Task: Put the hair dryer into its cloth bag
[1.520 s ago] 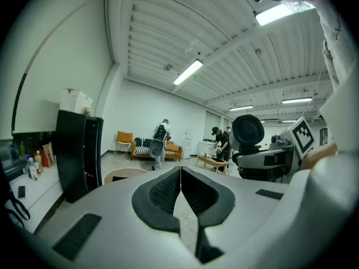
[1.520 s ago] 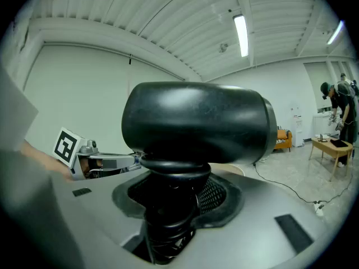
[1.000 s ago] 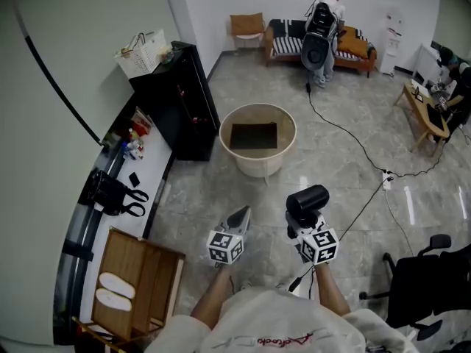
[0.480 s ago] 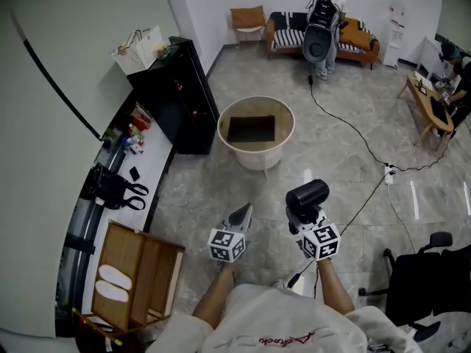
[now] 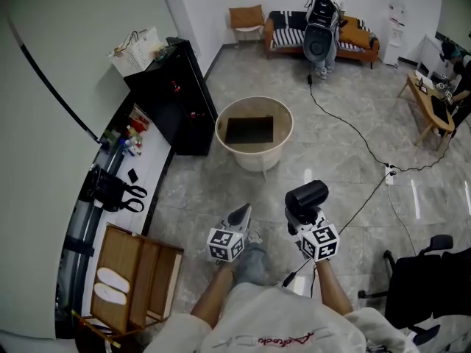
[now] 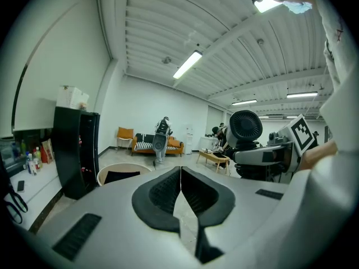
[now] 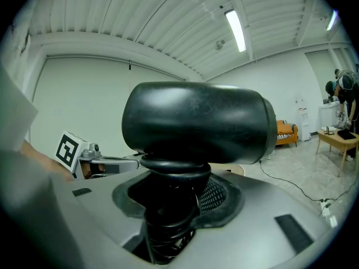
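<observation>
Right tool [image 5: 302,225] grips the hair dryer [image 5: 307,197] (left tool [image 5: 240,216] clenched empty) above grey marble floor [image 5: 199,190].

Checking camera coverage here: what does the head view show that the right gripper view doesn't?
Only the head view: the wooden box and the black cabinet. Only the right gripper view: the handle of the hair dryer pinched in the right gripper, plus a ceiling light. Both: the hair dryer itself and the left gripper.
</observation>
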A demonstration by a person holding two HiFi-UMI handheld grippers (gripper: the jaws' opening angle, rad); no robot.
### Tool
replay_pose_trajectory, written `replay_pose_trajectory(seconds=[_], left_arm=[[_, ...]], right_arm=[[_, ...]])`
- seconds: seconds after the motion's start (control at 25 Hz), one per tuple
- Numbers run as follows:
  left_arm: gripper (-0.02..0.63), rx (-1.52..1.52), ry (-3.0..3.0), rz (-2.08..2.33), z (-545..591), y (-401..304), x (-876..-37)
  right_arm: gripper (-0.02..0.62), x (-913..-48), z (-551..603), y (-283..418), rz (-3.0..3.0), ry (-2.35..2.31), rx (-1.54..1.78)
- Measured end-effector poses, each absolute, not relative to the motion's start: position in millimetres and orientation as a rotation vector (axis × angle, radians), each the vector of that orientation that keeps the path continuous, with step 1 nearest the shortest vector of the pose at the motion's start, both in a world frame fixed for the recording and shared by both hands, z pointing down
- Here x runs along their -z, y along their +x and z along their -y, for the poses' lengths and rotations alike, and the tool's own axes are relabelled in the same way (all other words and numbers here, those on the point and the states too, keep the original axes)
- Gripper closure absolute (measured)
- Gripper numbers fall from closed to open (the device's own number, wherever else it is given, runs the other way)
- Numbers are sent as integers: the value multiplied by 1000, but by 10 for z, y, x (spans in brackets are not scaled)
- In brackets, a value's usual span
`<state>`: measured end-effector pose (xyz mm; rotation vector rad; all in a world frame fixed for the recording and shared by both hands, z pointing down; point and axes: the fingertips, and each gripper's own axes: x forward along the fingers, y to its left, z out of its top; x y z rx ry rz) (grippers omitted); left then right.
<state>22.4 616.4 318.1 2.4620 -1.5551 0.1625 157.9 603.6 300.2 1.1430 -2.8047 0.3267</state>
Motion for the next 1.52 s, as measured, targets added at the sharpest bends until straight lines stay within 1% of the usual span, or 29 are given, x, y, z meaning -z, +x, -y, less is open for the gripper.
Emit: replay_pose_trajectory(seconds=[0.36,0.76,1.52], left_arm=[[575,-131,2463,1540,-5601,198,-3286],[575,-112,2479,1474,-4373,22,-3388],[575,-121,2472,1436,-2223,-794,-3303]], right_arm=[[400,-3095,-5509,1499,2790,1130,-314],[400,-3140,-4445,1153,2767,1108,-296],[399,-2990,-2267,220,2745,1075,-292]])
